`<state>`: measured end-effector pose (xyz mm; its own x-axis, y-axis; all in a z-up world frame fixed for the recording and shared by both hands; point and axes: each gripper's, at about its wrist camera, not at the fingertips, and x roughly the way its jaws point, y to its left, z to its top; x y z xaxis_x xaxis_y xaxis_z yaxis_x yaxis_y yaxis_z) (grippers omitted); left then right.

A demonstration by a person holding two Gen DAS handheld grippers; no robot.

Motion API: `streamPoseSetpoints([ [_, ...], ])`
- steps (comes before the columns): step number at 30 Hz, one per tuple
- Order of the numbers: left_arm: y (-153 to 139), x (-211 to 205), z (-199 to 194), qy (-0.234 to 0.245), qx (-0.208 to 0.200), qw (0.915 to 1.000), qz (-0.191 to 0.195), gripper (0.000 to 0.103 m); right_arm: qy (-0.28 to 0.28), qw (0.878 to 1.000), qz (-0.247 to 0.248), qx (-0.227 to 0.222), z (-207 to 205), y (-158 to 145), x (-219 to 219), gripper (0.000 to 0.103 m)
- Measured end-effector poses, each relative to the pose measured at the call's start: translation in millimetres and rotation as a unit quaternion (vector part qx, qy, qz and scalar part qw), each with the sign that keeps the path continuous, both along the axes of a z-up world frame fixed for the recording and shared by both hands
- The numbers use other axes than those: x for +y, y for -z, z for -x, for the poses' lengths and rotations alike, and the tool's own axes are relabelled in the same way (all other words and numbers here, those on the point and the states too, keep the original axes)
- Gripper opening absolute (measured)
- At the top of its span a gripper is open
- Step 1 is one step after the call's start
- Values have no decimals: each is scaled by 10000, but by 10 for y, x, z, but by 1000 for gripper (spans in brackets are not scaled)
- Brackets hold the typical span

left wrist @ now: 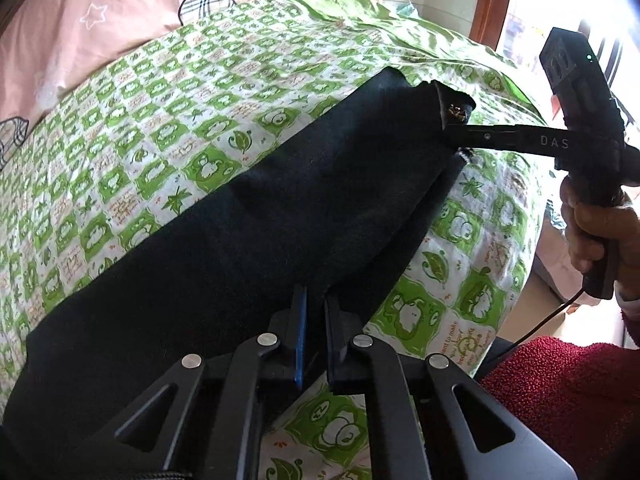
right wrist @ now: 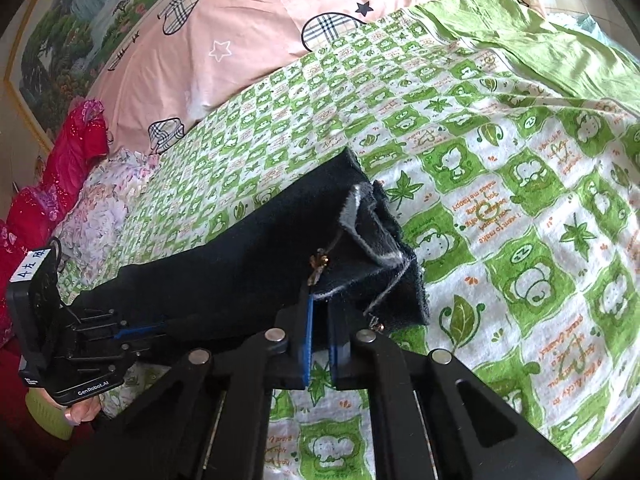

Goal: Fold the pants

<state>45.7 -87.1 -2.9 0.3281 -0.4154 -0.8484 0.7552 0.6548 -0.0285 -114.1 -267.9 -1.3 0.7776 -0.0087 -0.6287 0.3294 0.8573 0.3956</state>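
In the left wrist view, a green-and-white checked cotton bedsheet (left wrist: 168, 128) is spreading beneath long black fleece pants (left wrist: 248, 216); the left gripper (left wrist: 316, 312) is pinching their near edge. In the right wrist view, a pink star-print quilt (right wrist: 256, 28) is lying behind, and the right gripper (right wrist: 320, 312) is clamping the pants' (right wrist: 240, 256) bunched cuff.

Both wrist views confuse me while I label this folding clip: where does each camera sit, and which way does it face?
Left wrist: on the left gripper, looking along the black pants toward their far end; the right gripper and the right hand show at right.
Right wrist: on the right gripper, looking across the green checked sheet toward the pink quilt; the left gripper shows at left.
Shared: pants, sheet, quilt, and each view catches the other gripper.
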Motion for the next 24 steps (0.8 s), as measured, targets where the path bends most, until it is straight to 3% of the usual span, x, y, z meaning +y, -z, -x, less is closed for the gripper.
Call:
streamPoseSetpoints([
  [5,-70,18,94,186,-92,9998,59,5,-3,10000,89,9,121,-46,-12,6],
  [10,28,-27,39,173,93,9998,-12,10,94,9997,-140,179,79,76,-54,6],
  [14,-23,6,41,219,172,9996,36,31,195,9986,-457,173,158,101,-121,11],
  [16,-106,38,34,237,155,9995,149,33,212,9987,-427,169,213,78,-117,15],
  [18,-196,58,-21,228,199,9991,310,43,305,9983,-452,195,276,88,-125,35],
  [22,-325,-4,-249,150,264,9986,444,47,356,9967,-725,29,319,142,-167,36],
  [24,-353,-136,-415,194,334,9981,470,56,408,9950,-908,-45,309,171,-204,36],
])
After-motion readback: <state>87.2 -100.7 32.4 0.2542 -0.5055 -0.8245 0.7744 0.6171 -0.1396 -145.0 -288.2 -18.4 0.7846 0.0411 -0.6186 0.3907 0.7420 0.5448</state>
